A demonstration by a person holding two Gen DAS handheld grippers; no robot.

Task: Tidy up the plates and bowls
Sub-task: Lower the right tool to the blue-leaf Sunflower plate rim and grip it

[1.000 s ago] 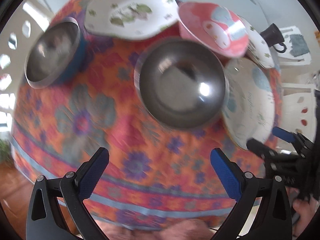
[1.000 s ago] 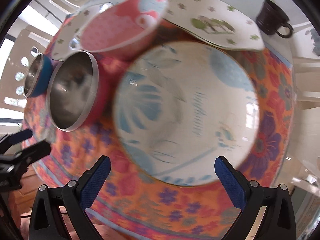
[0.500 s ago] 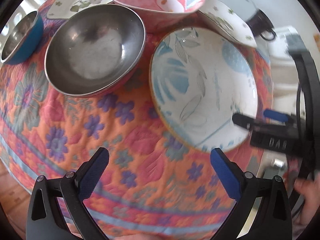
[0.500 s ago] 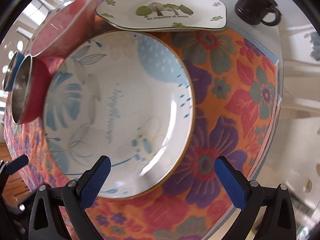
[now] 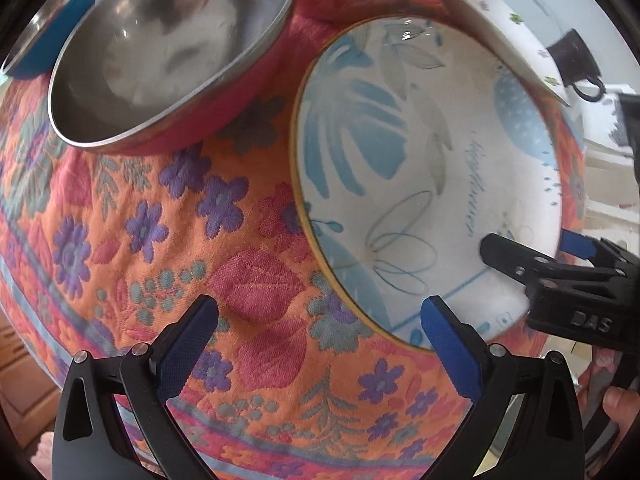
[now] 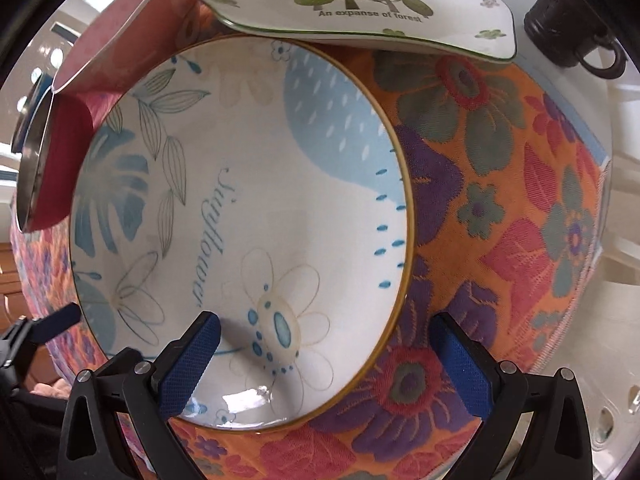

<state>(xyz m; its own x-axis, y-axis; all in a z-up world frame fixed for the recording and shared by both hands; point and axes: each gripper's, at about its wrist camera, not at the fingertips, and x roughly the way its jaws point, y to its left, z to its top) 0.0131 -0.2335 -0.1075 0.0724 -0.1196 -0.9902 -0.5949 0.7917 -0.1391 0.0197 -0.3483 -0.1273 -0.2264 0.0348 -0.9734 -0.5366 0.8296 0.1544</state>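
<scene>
Cloth (image 5: 248, 280) — orange, quilted, printed with purple and pink flowers; covers the table and carries all the crockery.

Blue bowl (image 6: 256, 216) — white inside with blue leaves, a flower and the word "Sunflower"; gold rim; empty; sits on the cloth at the near right of the group, well inside both views.

Steel bowl (image 5: 172, 48) — metal inside, pink outside; empty; just left of the blue bowl, rims close, contact not clear.

Small steel bowl (image 5: 44, 36) — blue outside; at the far left edge, beside the steel bowl; its inside is barely seen.

Pink bowl (image 6: 120, 40) — pink patterned wall, behind the blue bowl and overlapping its far rim in the right wrist view; contents not visible.

Forest plate (image 6: 360, 4) — white, wavy green edge, trees and "An expanse of forest"; empty; behind the blue bowl, its edge over the bowl's far rim.

Mug (image 6: 568, 28) — dark, handled, on the bare table past the cloth, right of the plate; inside hidden.

Left gripper (image 5: 320, 344) — fingers spread wide, grasping nothing; low over the cloth, its right pad at the blue bowl's near rim.

Right gripper (image 6: 324, 360) — fingers spread wide and astride the blue bowl's near rim, left pad inside, right pad outside over the cloth; nothing clamped.
</scene>
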